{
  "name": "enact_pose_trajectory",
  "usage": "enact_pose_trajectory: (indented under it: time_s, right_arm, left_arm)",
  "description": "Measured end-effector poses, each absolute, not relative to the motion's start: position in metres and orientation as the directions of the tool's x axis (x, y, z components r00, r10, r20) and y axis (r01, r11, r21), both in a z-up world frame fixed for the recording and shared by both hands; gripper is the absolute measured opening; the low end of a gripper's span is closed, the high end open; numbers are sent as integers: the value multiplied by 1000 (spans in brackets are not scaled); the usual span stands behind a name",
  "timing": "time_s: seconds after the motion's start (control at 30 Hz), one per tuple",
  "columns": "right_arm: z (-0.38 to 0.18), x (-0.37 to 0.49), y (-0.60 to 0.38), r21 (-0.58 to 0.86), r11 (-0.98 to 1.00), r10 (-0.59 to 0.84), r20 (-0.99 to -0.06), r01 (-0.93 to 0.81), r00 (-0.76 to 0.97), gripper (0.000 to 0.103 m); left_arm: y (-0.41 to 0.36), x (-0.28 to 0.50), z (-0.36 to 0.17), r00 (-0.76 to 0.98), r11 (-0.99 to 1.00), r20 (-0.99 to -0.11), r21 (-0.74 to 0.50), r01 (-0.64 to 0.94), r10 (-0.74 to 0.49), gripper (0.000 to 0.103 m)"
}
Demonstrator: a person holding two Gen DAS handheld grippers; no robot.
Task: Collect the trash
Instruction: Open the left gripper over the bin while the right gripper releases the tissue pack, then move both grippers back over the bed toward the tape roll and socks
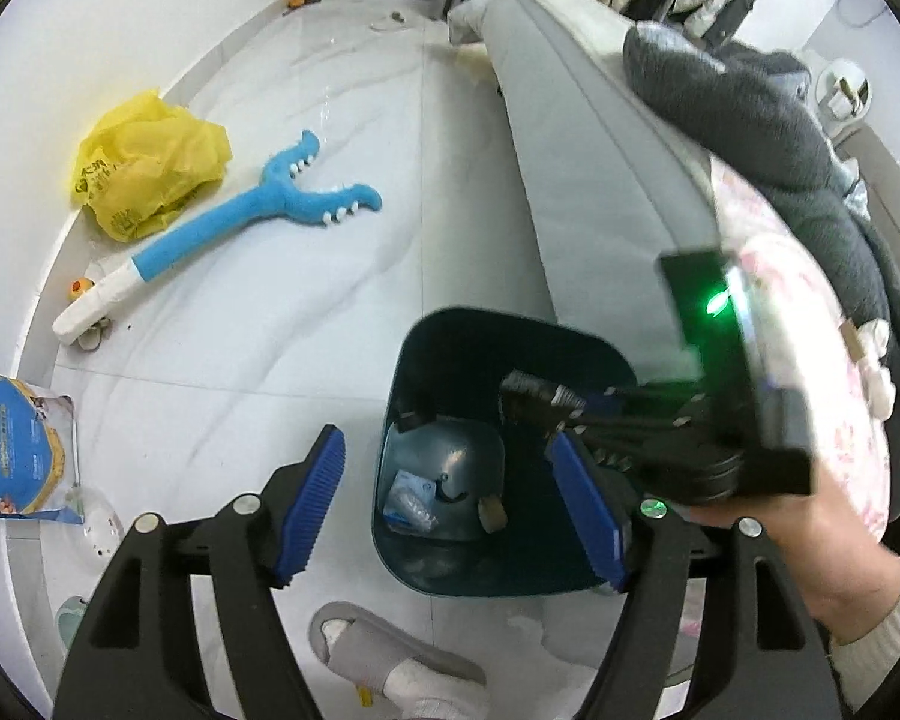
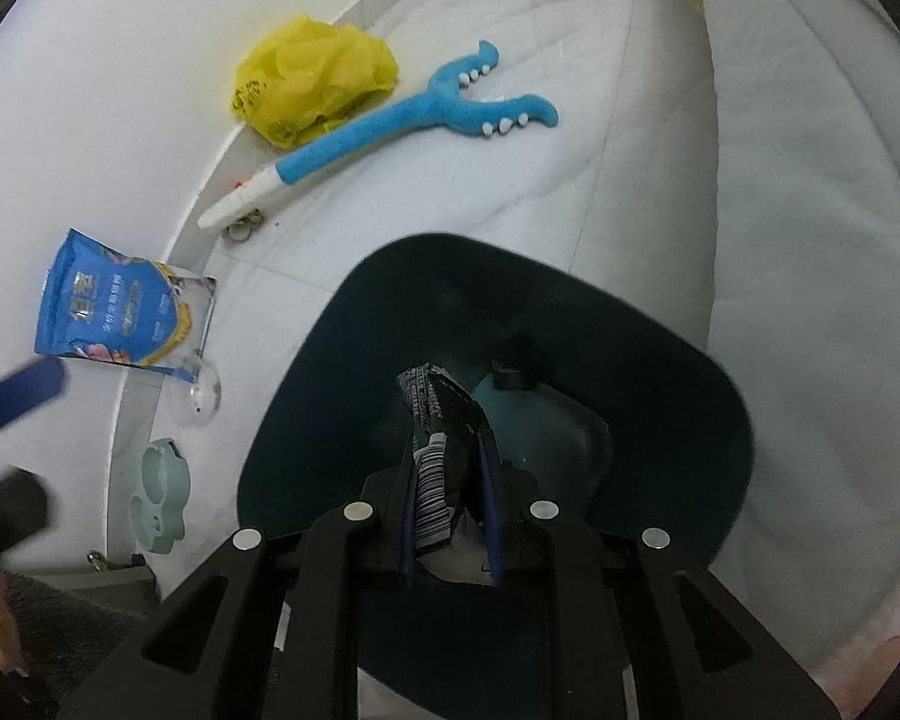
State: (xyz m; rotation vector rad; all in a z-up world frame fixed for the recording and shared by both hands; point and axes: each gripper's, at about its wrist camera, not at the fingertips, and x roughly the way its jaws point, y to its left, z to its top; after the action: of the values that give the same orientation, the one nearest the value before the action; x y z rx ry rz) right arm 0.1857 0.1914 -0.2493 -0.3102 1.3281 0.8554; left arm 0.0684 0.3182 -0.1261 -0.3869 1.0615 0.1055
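A dark teal trash bin (image 1: 426, 336) stands on the white floor beside the bed; it also shows in the right wrist view (image 2: 306, 372). Inside lie a clear plastic bottle (image 1: 411, 495) and small scraps. My right gripper (image 2: 450, 480) is shut on a black wrapper with a barcode (image 2: 435, 420) and holds it over the bin's mouth; the wrapper also shows in the left wrist view (image 1: 531, 390). My left gripper (image 1: 450, 498) is open and empty above the bin's near rim. A crumpled yellow plastic bag (image 1: 150, 162) lies by the wall.
A blue plush grabber toy (image 1: 258, 210) lies on the floor. A blue pet food pouch (image 1: 18, 456) leans on the wall at left. A grey bed (image 1: 600, 150) with clothes is at right. A grey slipper (image 1: 390, 654) lies near the bin. A pale green dish (image 2: 159, 498) is by the wall.
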Motion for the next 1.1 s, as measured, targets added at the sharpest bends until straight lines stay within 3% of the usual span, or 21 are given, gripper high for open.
enact_pose_trajectory:
  time_s: [0.23, 0.33, 0.4, 0.43, 0.53, 0.9, 1.1]
  right_arm:
    - [-270, 179, 194, 231, 676, 303, -953, -700, -21, 20]
    - [-272, 177, 194, 211, 681, 284, -959, -701, -13, 25]
    - [-272, 176, 192, 189, 683, 269, -963, -705, 2, 45]
    - [-272, 175, 192, 181, 685, 263, -965, -706, 8, 50]
    - [-268, 172, 191, 182, 683, 267, -964, -707, 9, 54]
    - [-221, 163, 182, 199, 656, 356, -932, -728, 66, 88]
    - [-192, 165, 165, 214, 645, 412, -906, -734, 97, 95]
  left_arm:
    - [322, 60, -97, 576, 936, -815, -249, -247, -65, 67]
    - [321, 58, -83, 614, 941, -787, -245, -235, -52, 65]
    - [321, 57, -76, 636, 943, -770, -246, -226, -49, 65]
    - [320, 57, -73, 645, 943, -763, -250, -221, -51, 65]
    - [319, 55, -63, 672, 943, -738, -260, -207, -57, 65]
    - [307, 58, -36, 740, 945, -671, -267, -189, -42, 65]
    - [291, 64, -22, 764, 954, -645, -237, -184, -13, 68]
